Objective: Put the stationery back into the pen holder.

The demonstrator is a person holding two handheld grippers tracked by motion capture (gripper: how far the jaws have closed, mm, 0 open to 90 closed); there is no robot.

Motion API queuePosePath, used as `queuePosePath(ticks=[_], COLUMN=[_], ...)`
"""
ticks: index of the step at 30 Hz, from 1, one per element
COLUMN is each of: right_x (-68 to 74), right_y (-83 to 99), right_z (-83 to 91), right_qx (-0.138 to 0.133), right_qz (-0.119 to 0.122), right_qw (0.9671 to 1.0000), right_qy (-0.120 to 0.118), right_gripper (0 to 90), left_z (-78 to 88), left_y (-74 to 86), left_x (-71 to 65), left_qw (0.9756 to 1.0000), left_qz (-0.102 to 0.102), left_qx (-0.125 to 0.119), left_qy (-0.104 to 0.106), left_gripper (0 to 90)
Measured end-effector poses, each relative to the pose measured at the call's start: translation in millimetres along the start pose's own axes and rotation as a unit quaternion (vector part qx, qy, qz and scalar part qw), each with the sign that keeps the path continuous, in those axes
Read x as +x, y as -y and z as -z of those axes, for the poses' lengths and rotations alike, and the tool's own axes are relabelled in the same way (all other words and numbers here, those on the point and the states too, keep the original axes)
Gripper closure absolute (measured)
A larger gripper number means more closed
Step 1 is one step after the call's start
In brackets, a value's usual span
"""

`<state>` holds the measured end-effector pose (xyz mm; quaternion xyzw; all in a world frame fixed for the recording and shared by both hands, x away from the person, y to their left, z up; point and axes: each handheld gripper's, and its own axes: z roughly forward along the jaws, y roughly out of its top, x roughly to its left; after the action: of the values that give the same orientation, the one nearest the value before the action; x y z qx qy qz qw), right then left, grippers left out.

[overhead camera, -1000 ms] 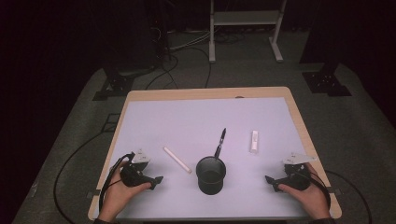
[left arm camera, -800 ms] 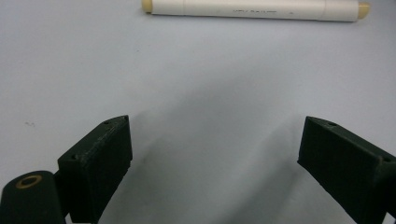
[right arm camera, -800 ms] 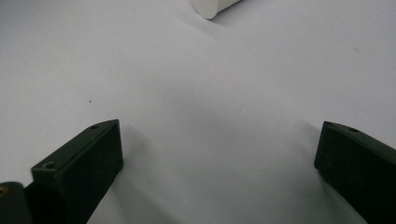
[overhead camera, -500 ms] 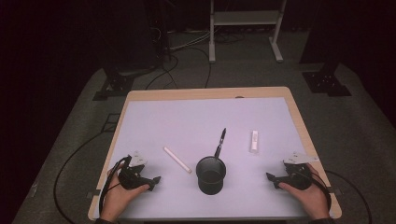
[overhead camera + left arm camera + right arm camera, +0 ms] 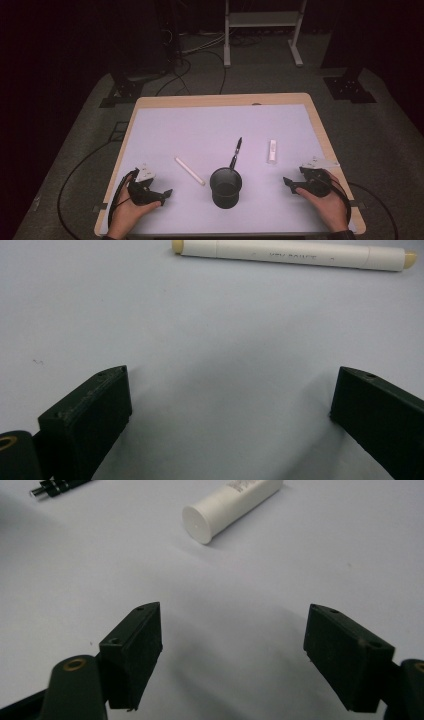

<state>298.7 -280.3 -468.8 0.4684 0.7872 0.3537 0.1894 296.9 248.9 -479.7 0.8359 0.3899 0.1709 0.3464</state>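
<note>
A black cup (image 5: 225,186) stands near the table's front middle. A black pen (image 5: 235,152) lies just behind it, a cream marker (image 5: 189,171) to its left and a short white tube (image 5: 272,150) to its right. My left gripper (image 5: 165,194) rests at the front left, open; its jaws have just been opening, with nothing between them. In the left gripper view the marker (image 5: 295,254) lies ahead of the left gripper (image 5: 230,410). My right gripper (image 5: 287,182) sits at the front right, open; its jaws have just been closing on nothing. The tube (image 5: 230,507) and the pen's tip (image 5: 57,486) lie beyond the right gripper (image 5: 232,645).
The table (image 5: 150,102) has a wooden rim and a pale lilac top. Cables trail from both grippers over the front corners. A metal stand (image 5: 261,30) and dark equipment feet are on the grey floor behind the table.
</note>
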Motion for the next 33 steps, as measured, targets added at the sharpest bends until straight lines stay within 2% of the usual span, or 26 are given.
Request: queuePosePath(ticks=[10, 20, 33], right_x=[-0.3, 0.5, -2.9], right_y=[-22.6, -43.8, -62.3], right_z=[-6.0, -18.3, -31.5], right_qx=[-0.011, -0.015, -0.016], right_qz=[-0.01, -0.01, -0.008], right_qw=[0.9999, 0.9998, 0.9998], right_qy=[0.0, -0.002, 0.012], right_gripper=[23.4, 24.9, 26.0], left_z=[-0.1, -0.1, -0.1], left_y=[-0.2, -0.1, -0.1], left_x=[0.1, 0.1, 0.0], left_qw=[1.0, 1.0, 1.0], left_qz=[-0.001, -0.002, -0.002], left_qx=[0.001, 0.001, 0.001], left_qy=[0.0, 0.0, -0.001], left_gripper=[2.0, 2.0, 2.0])
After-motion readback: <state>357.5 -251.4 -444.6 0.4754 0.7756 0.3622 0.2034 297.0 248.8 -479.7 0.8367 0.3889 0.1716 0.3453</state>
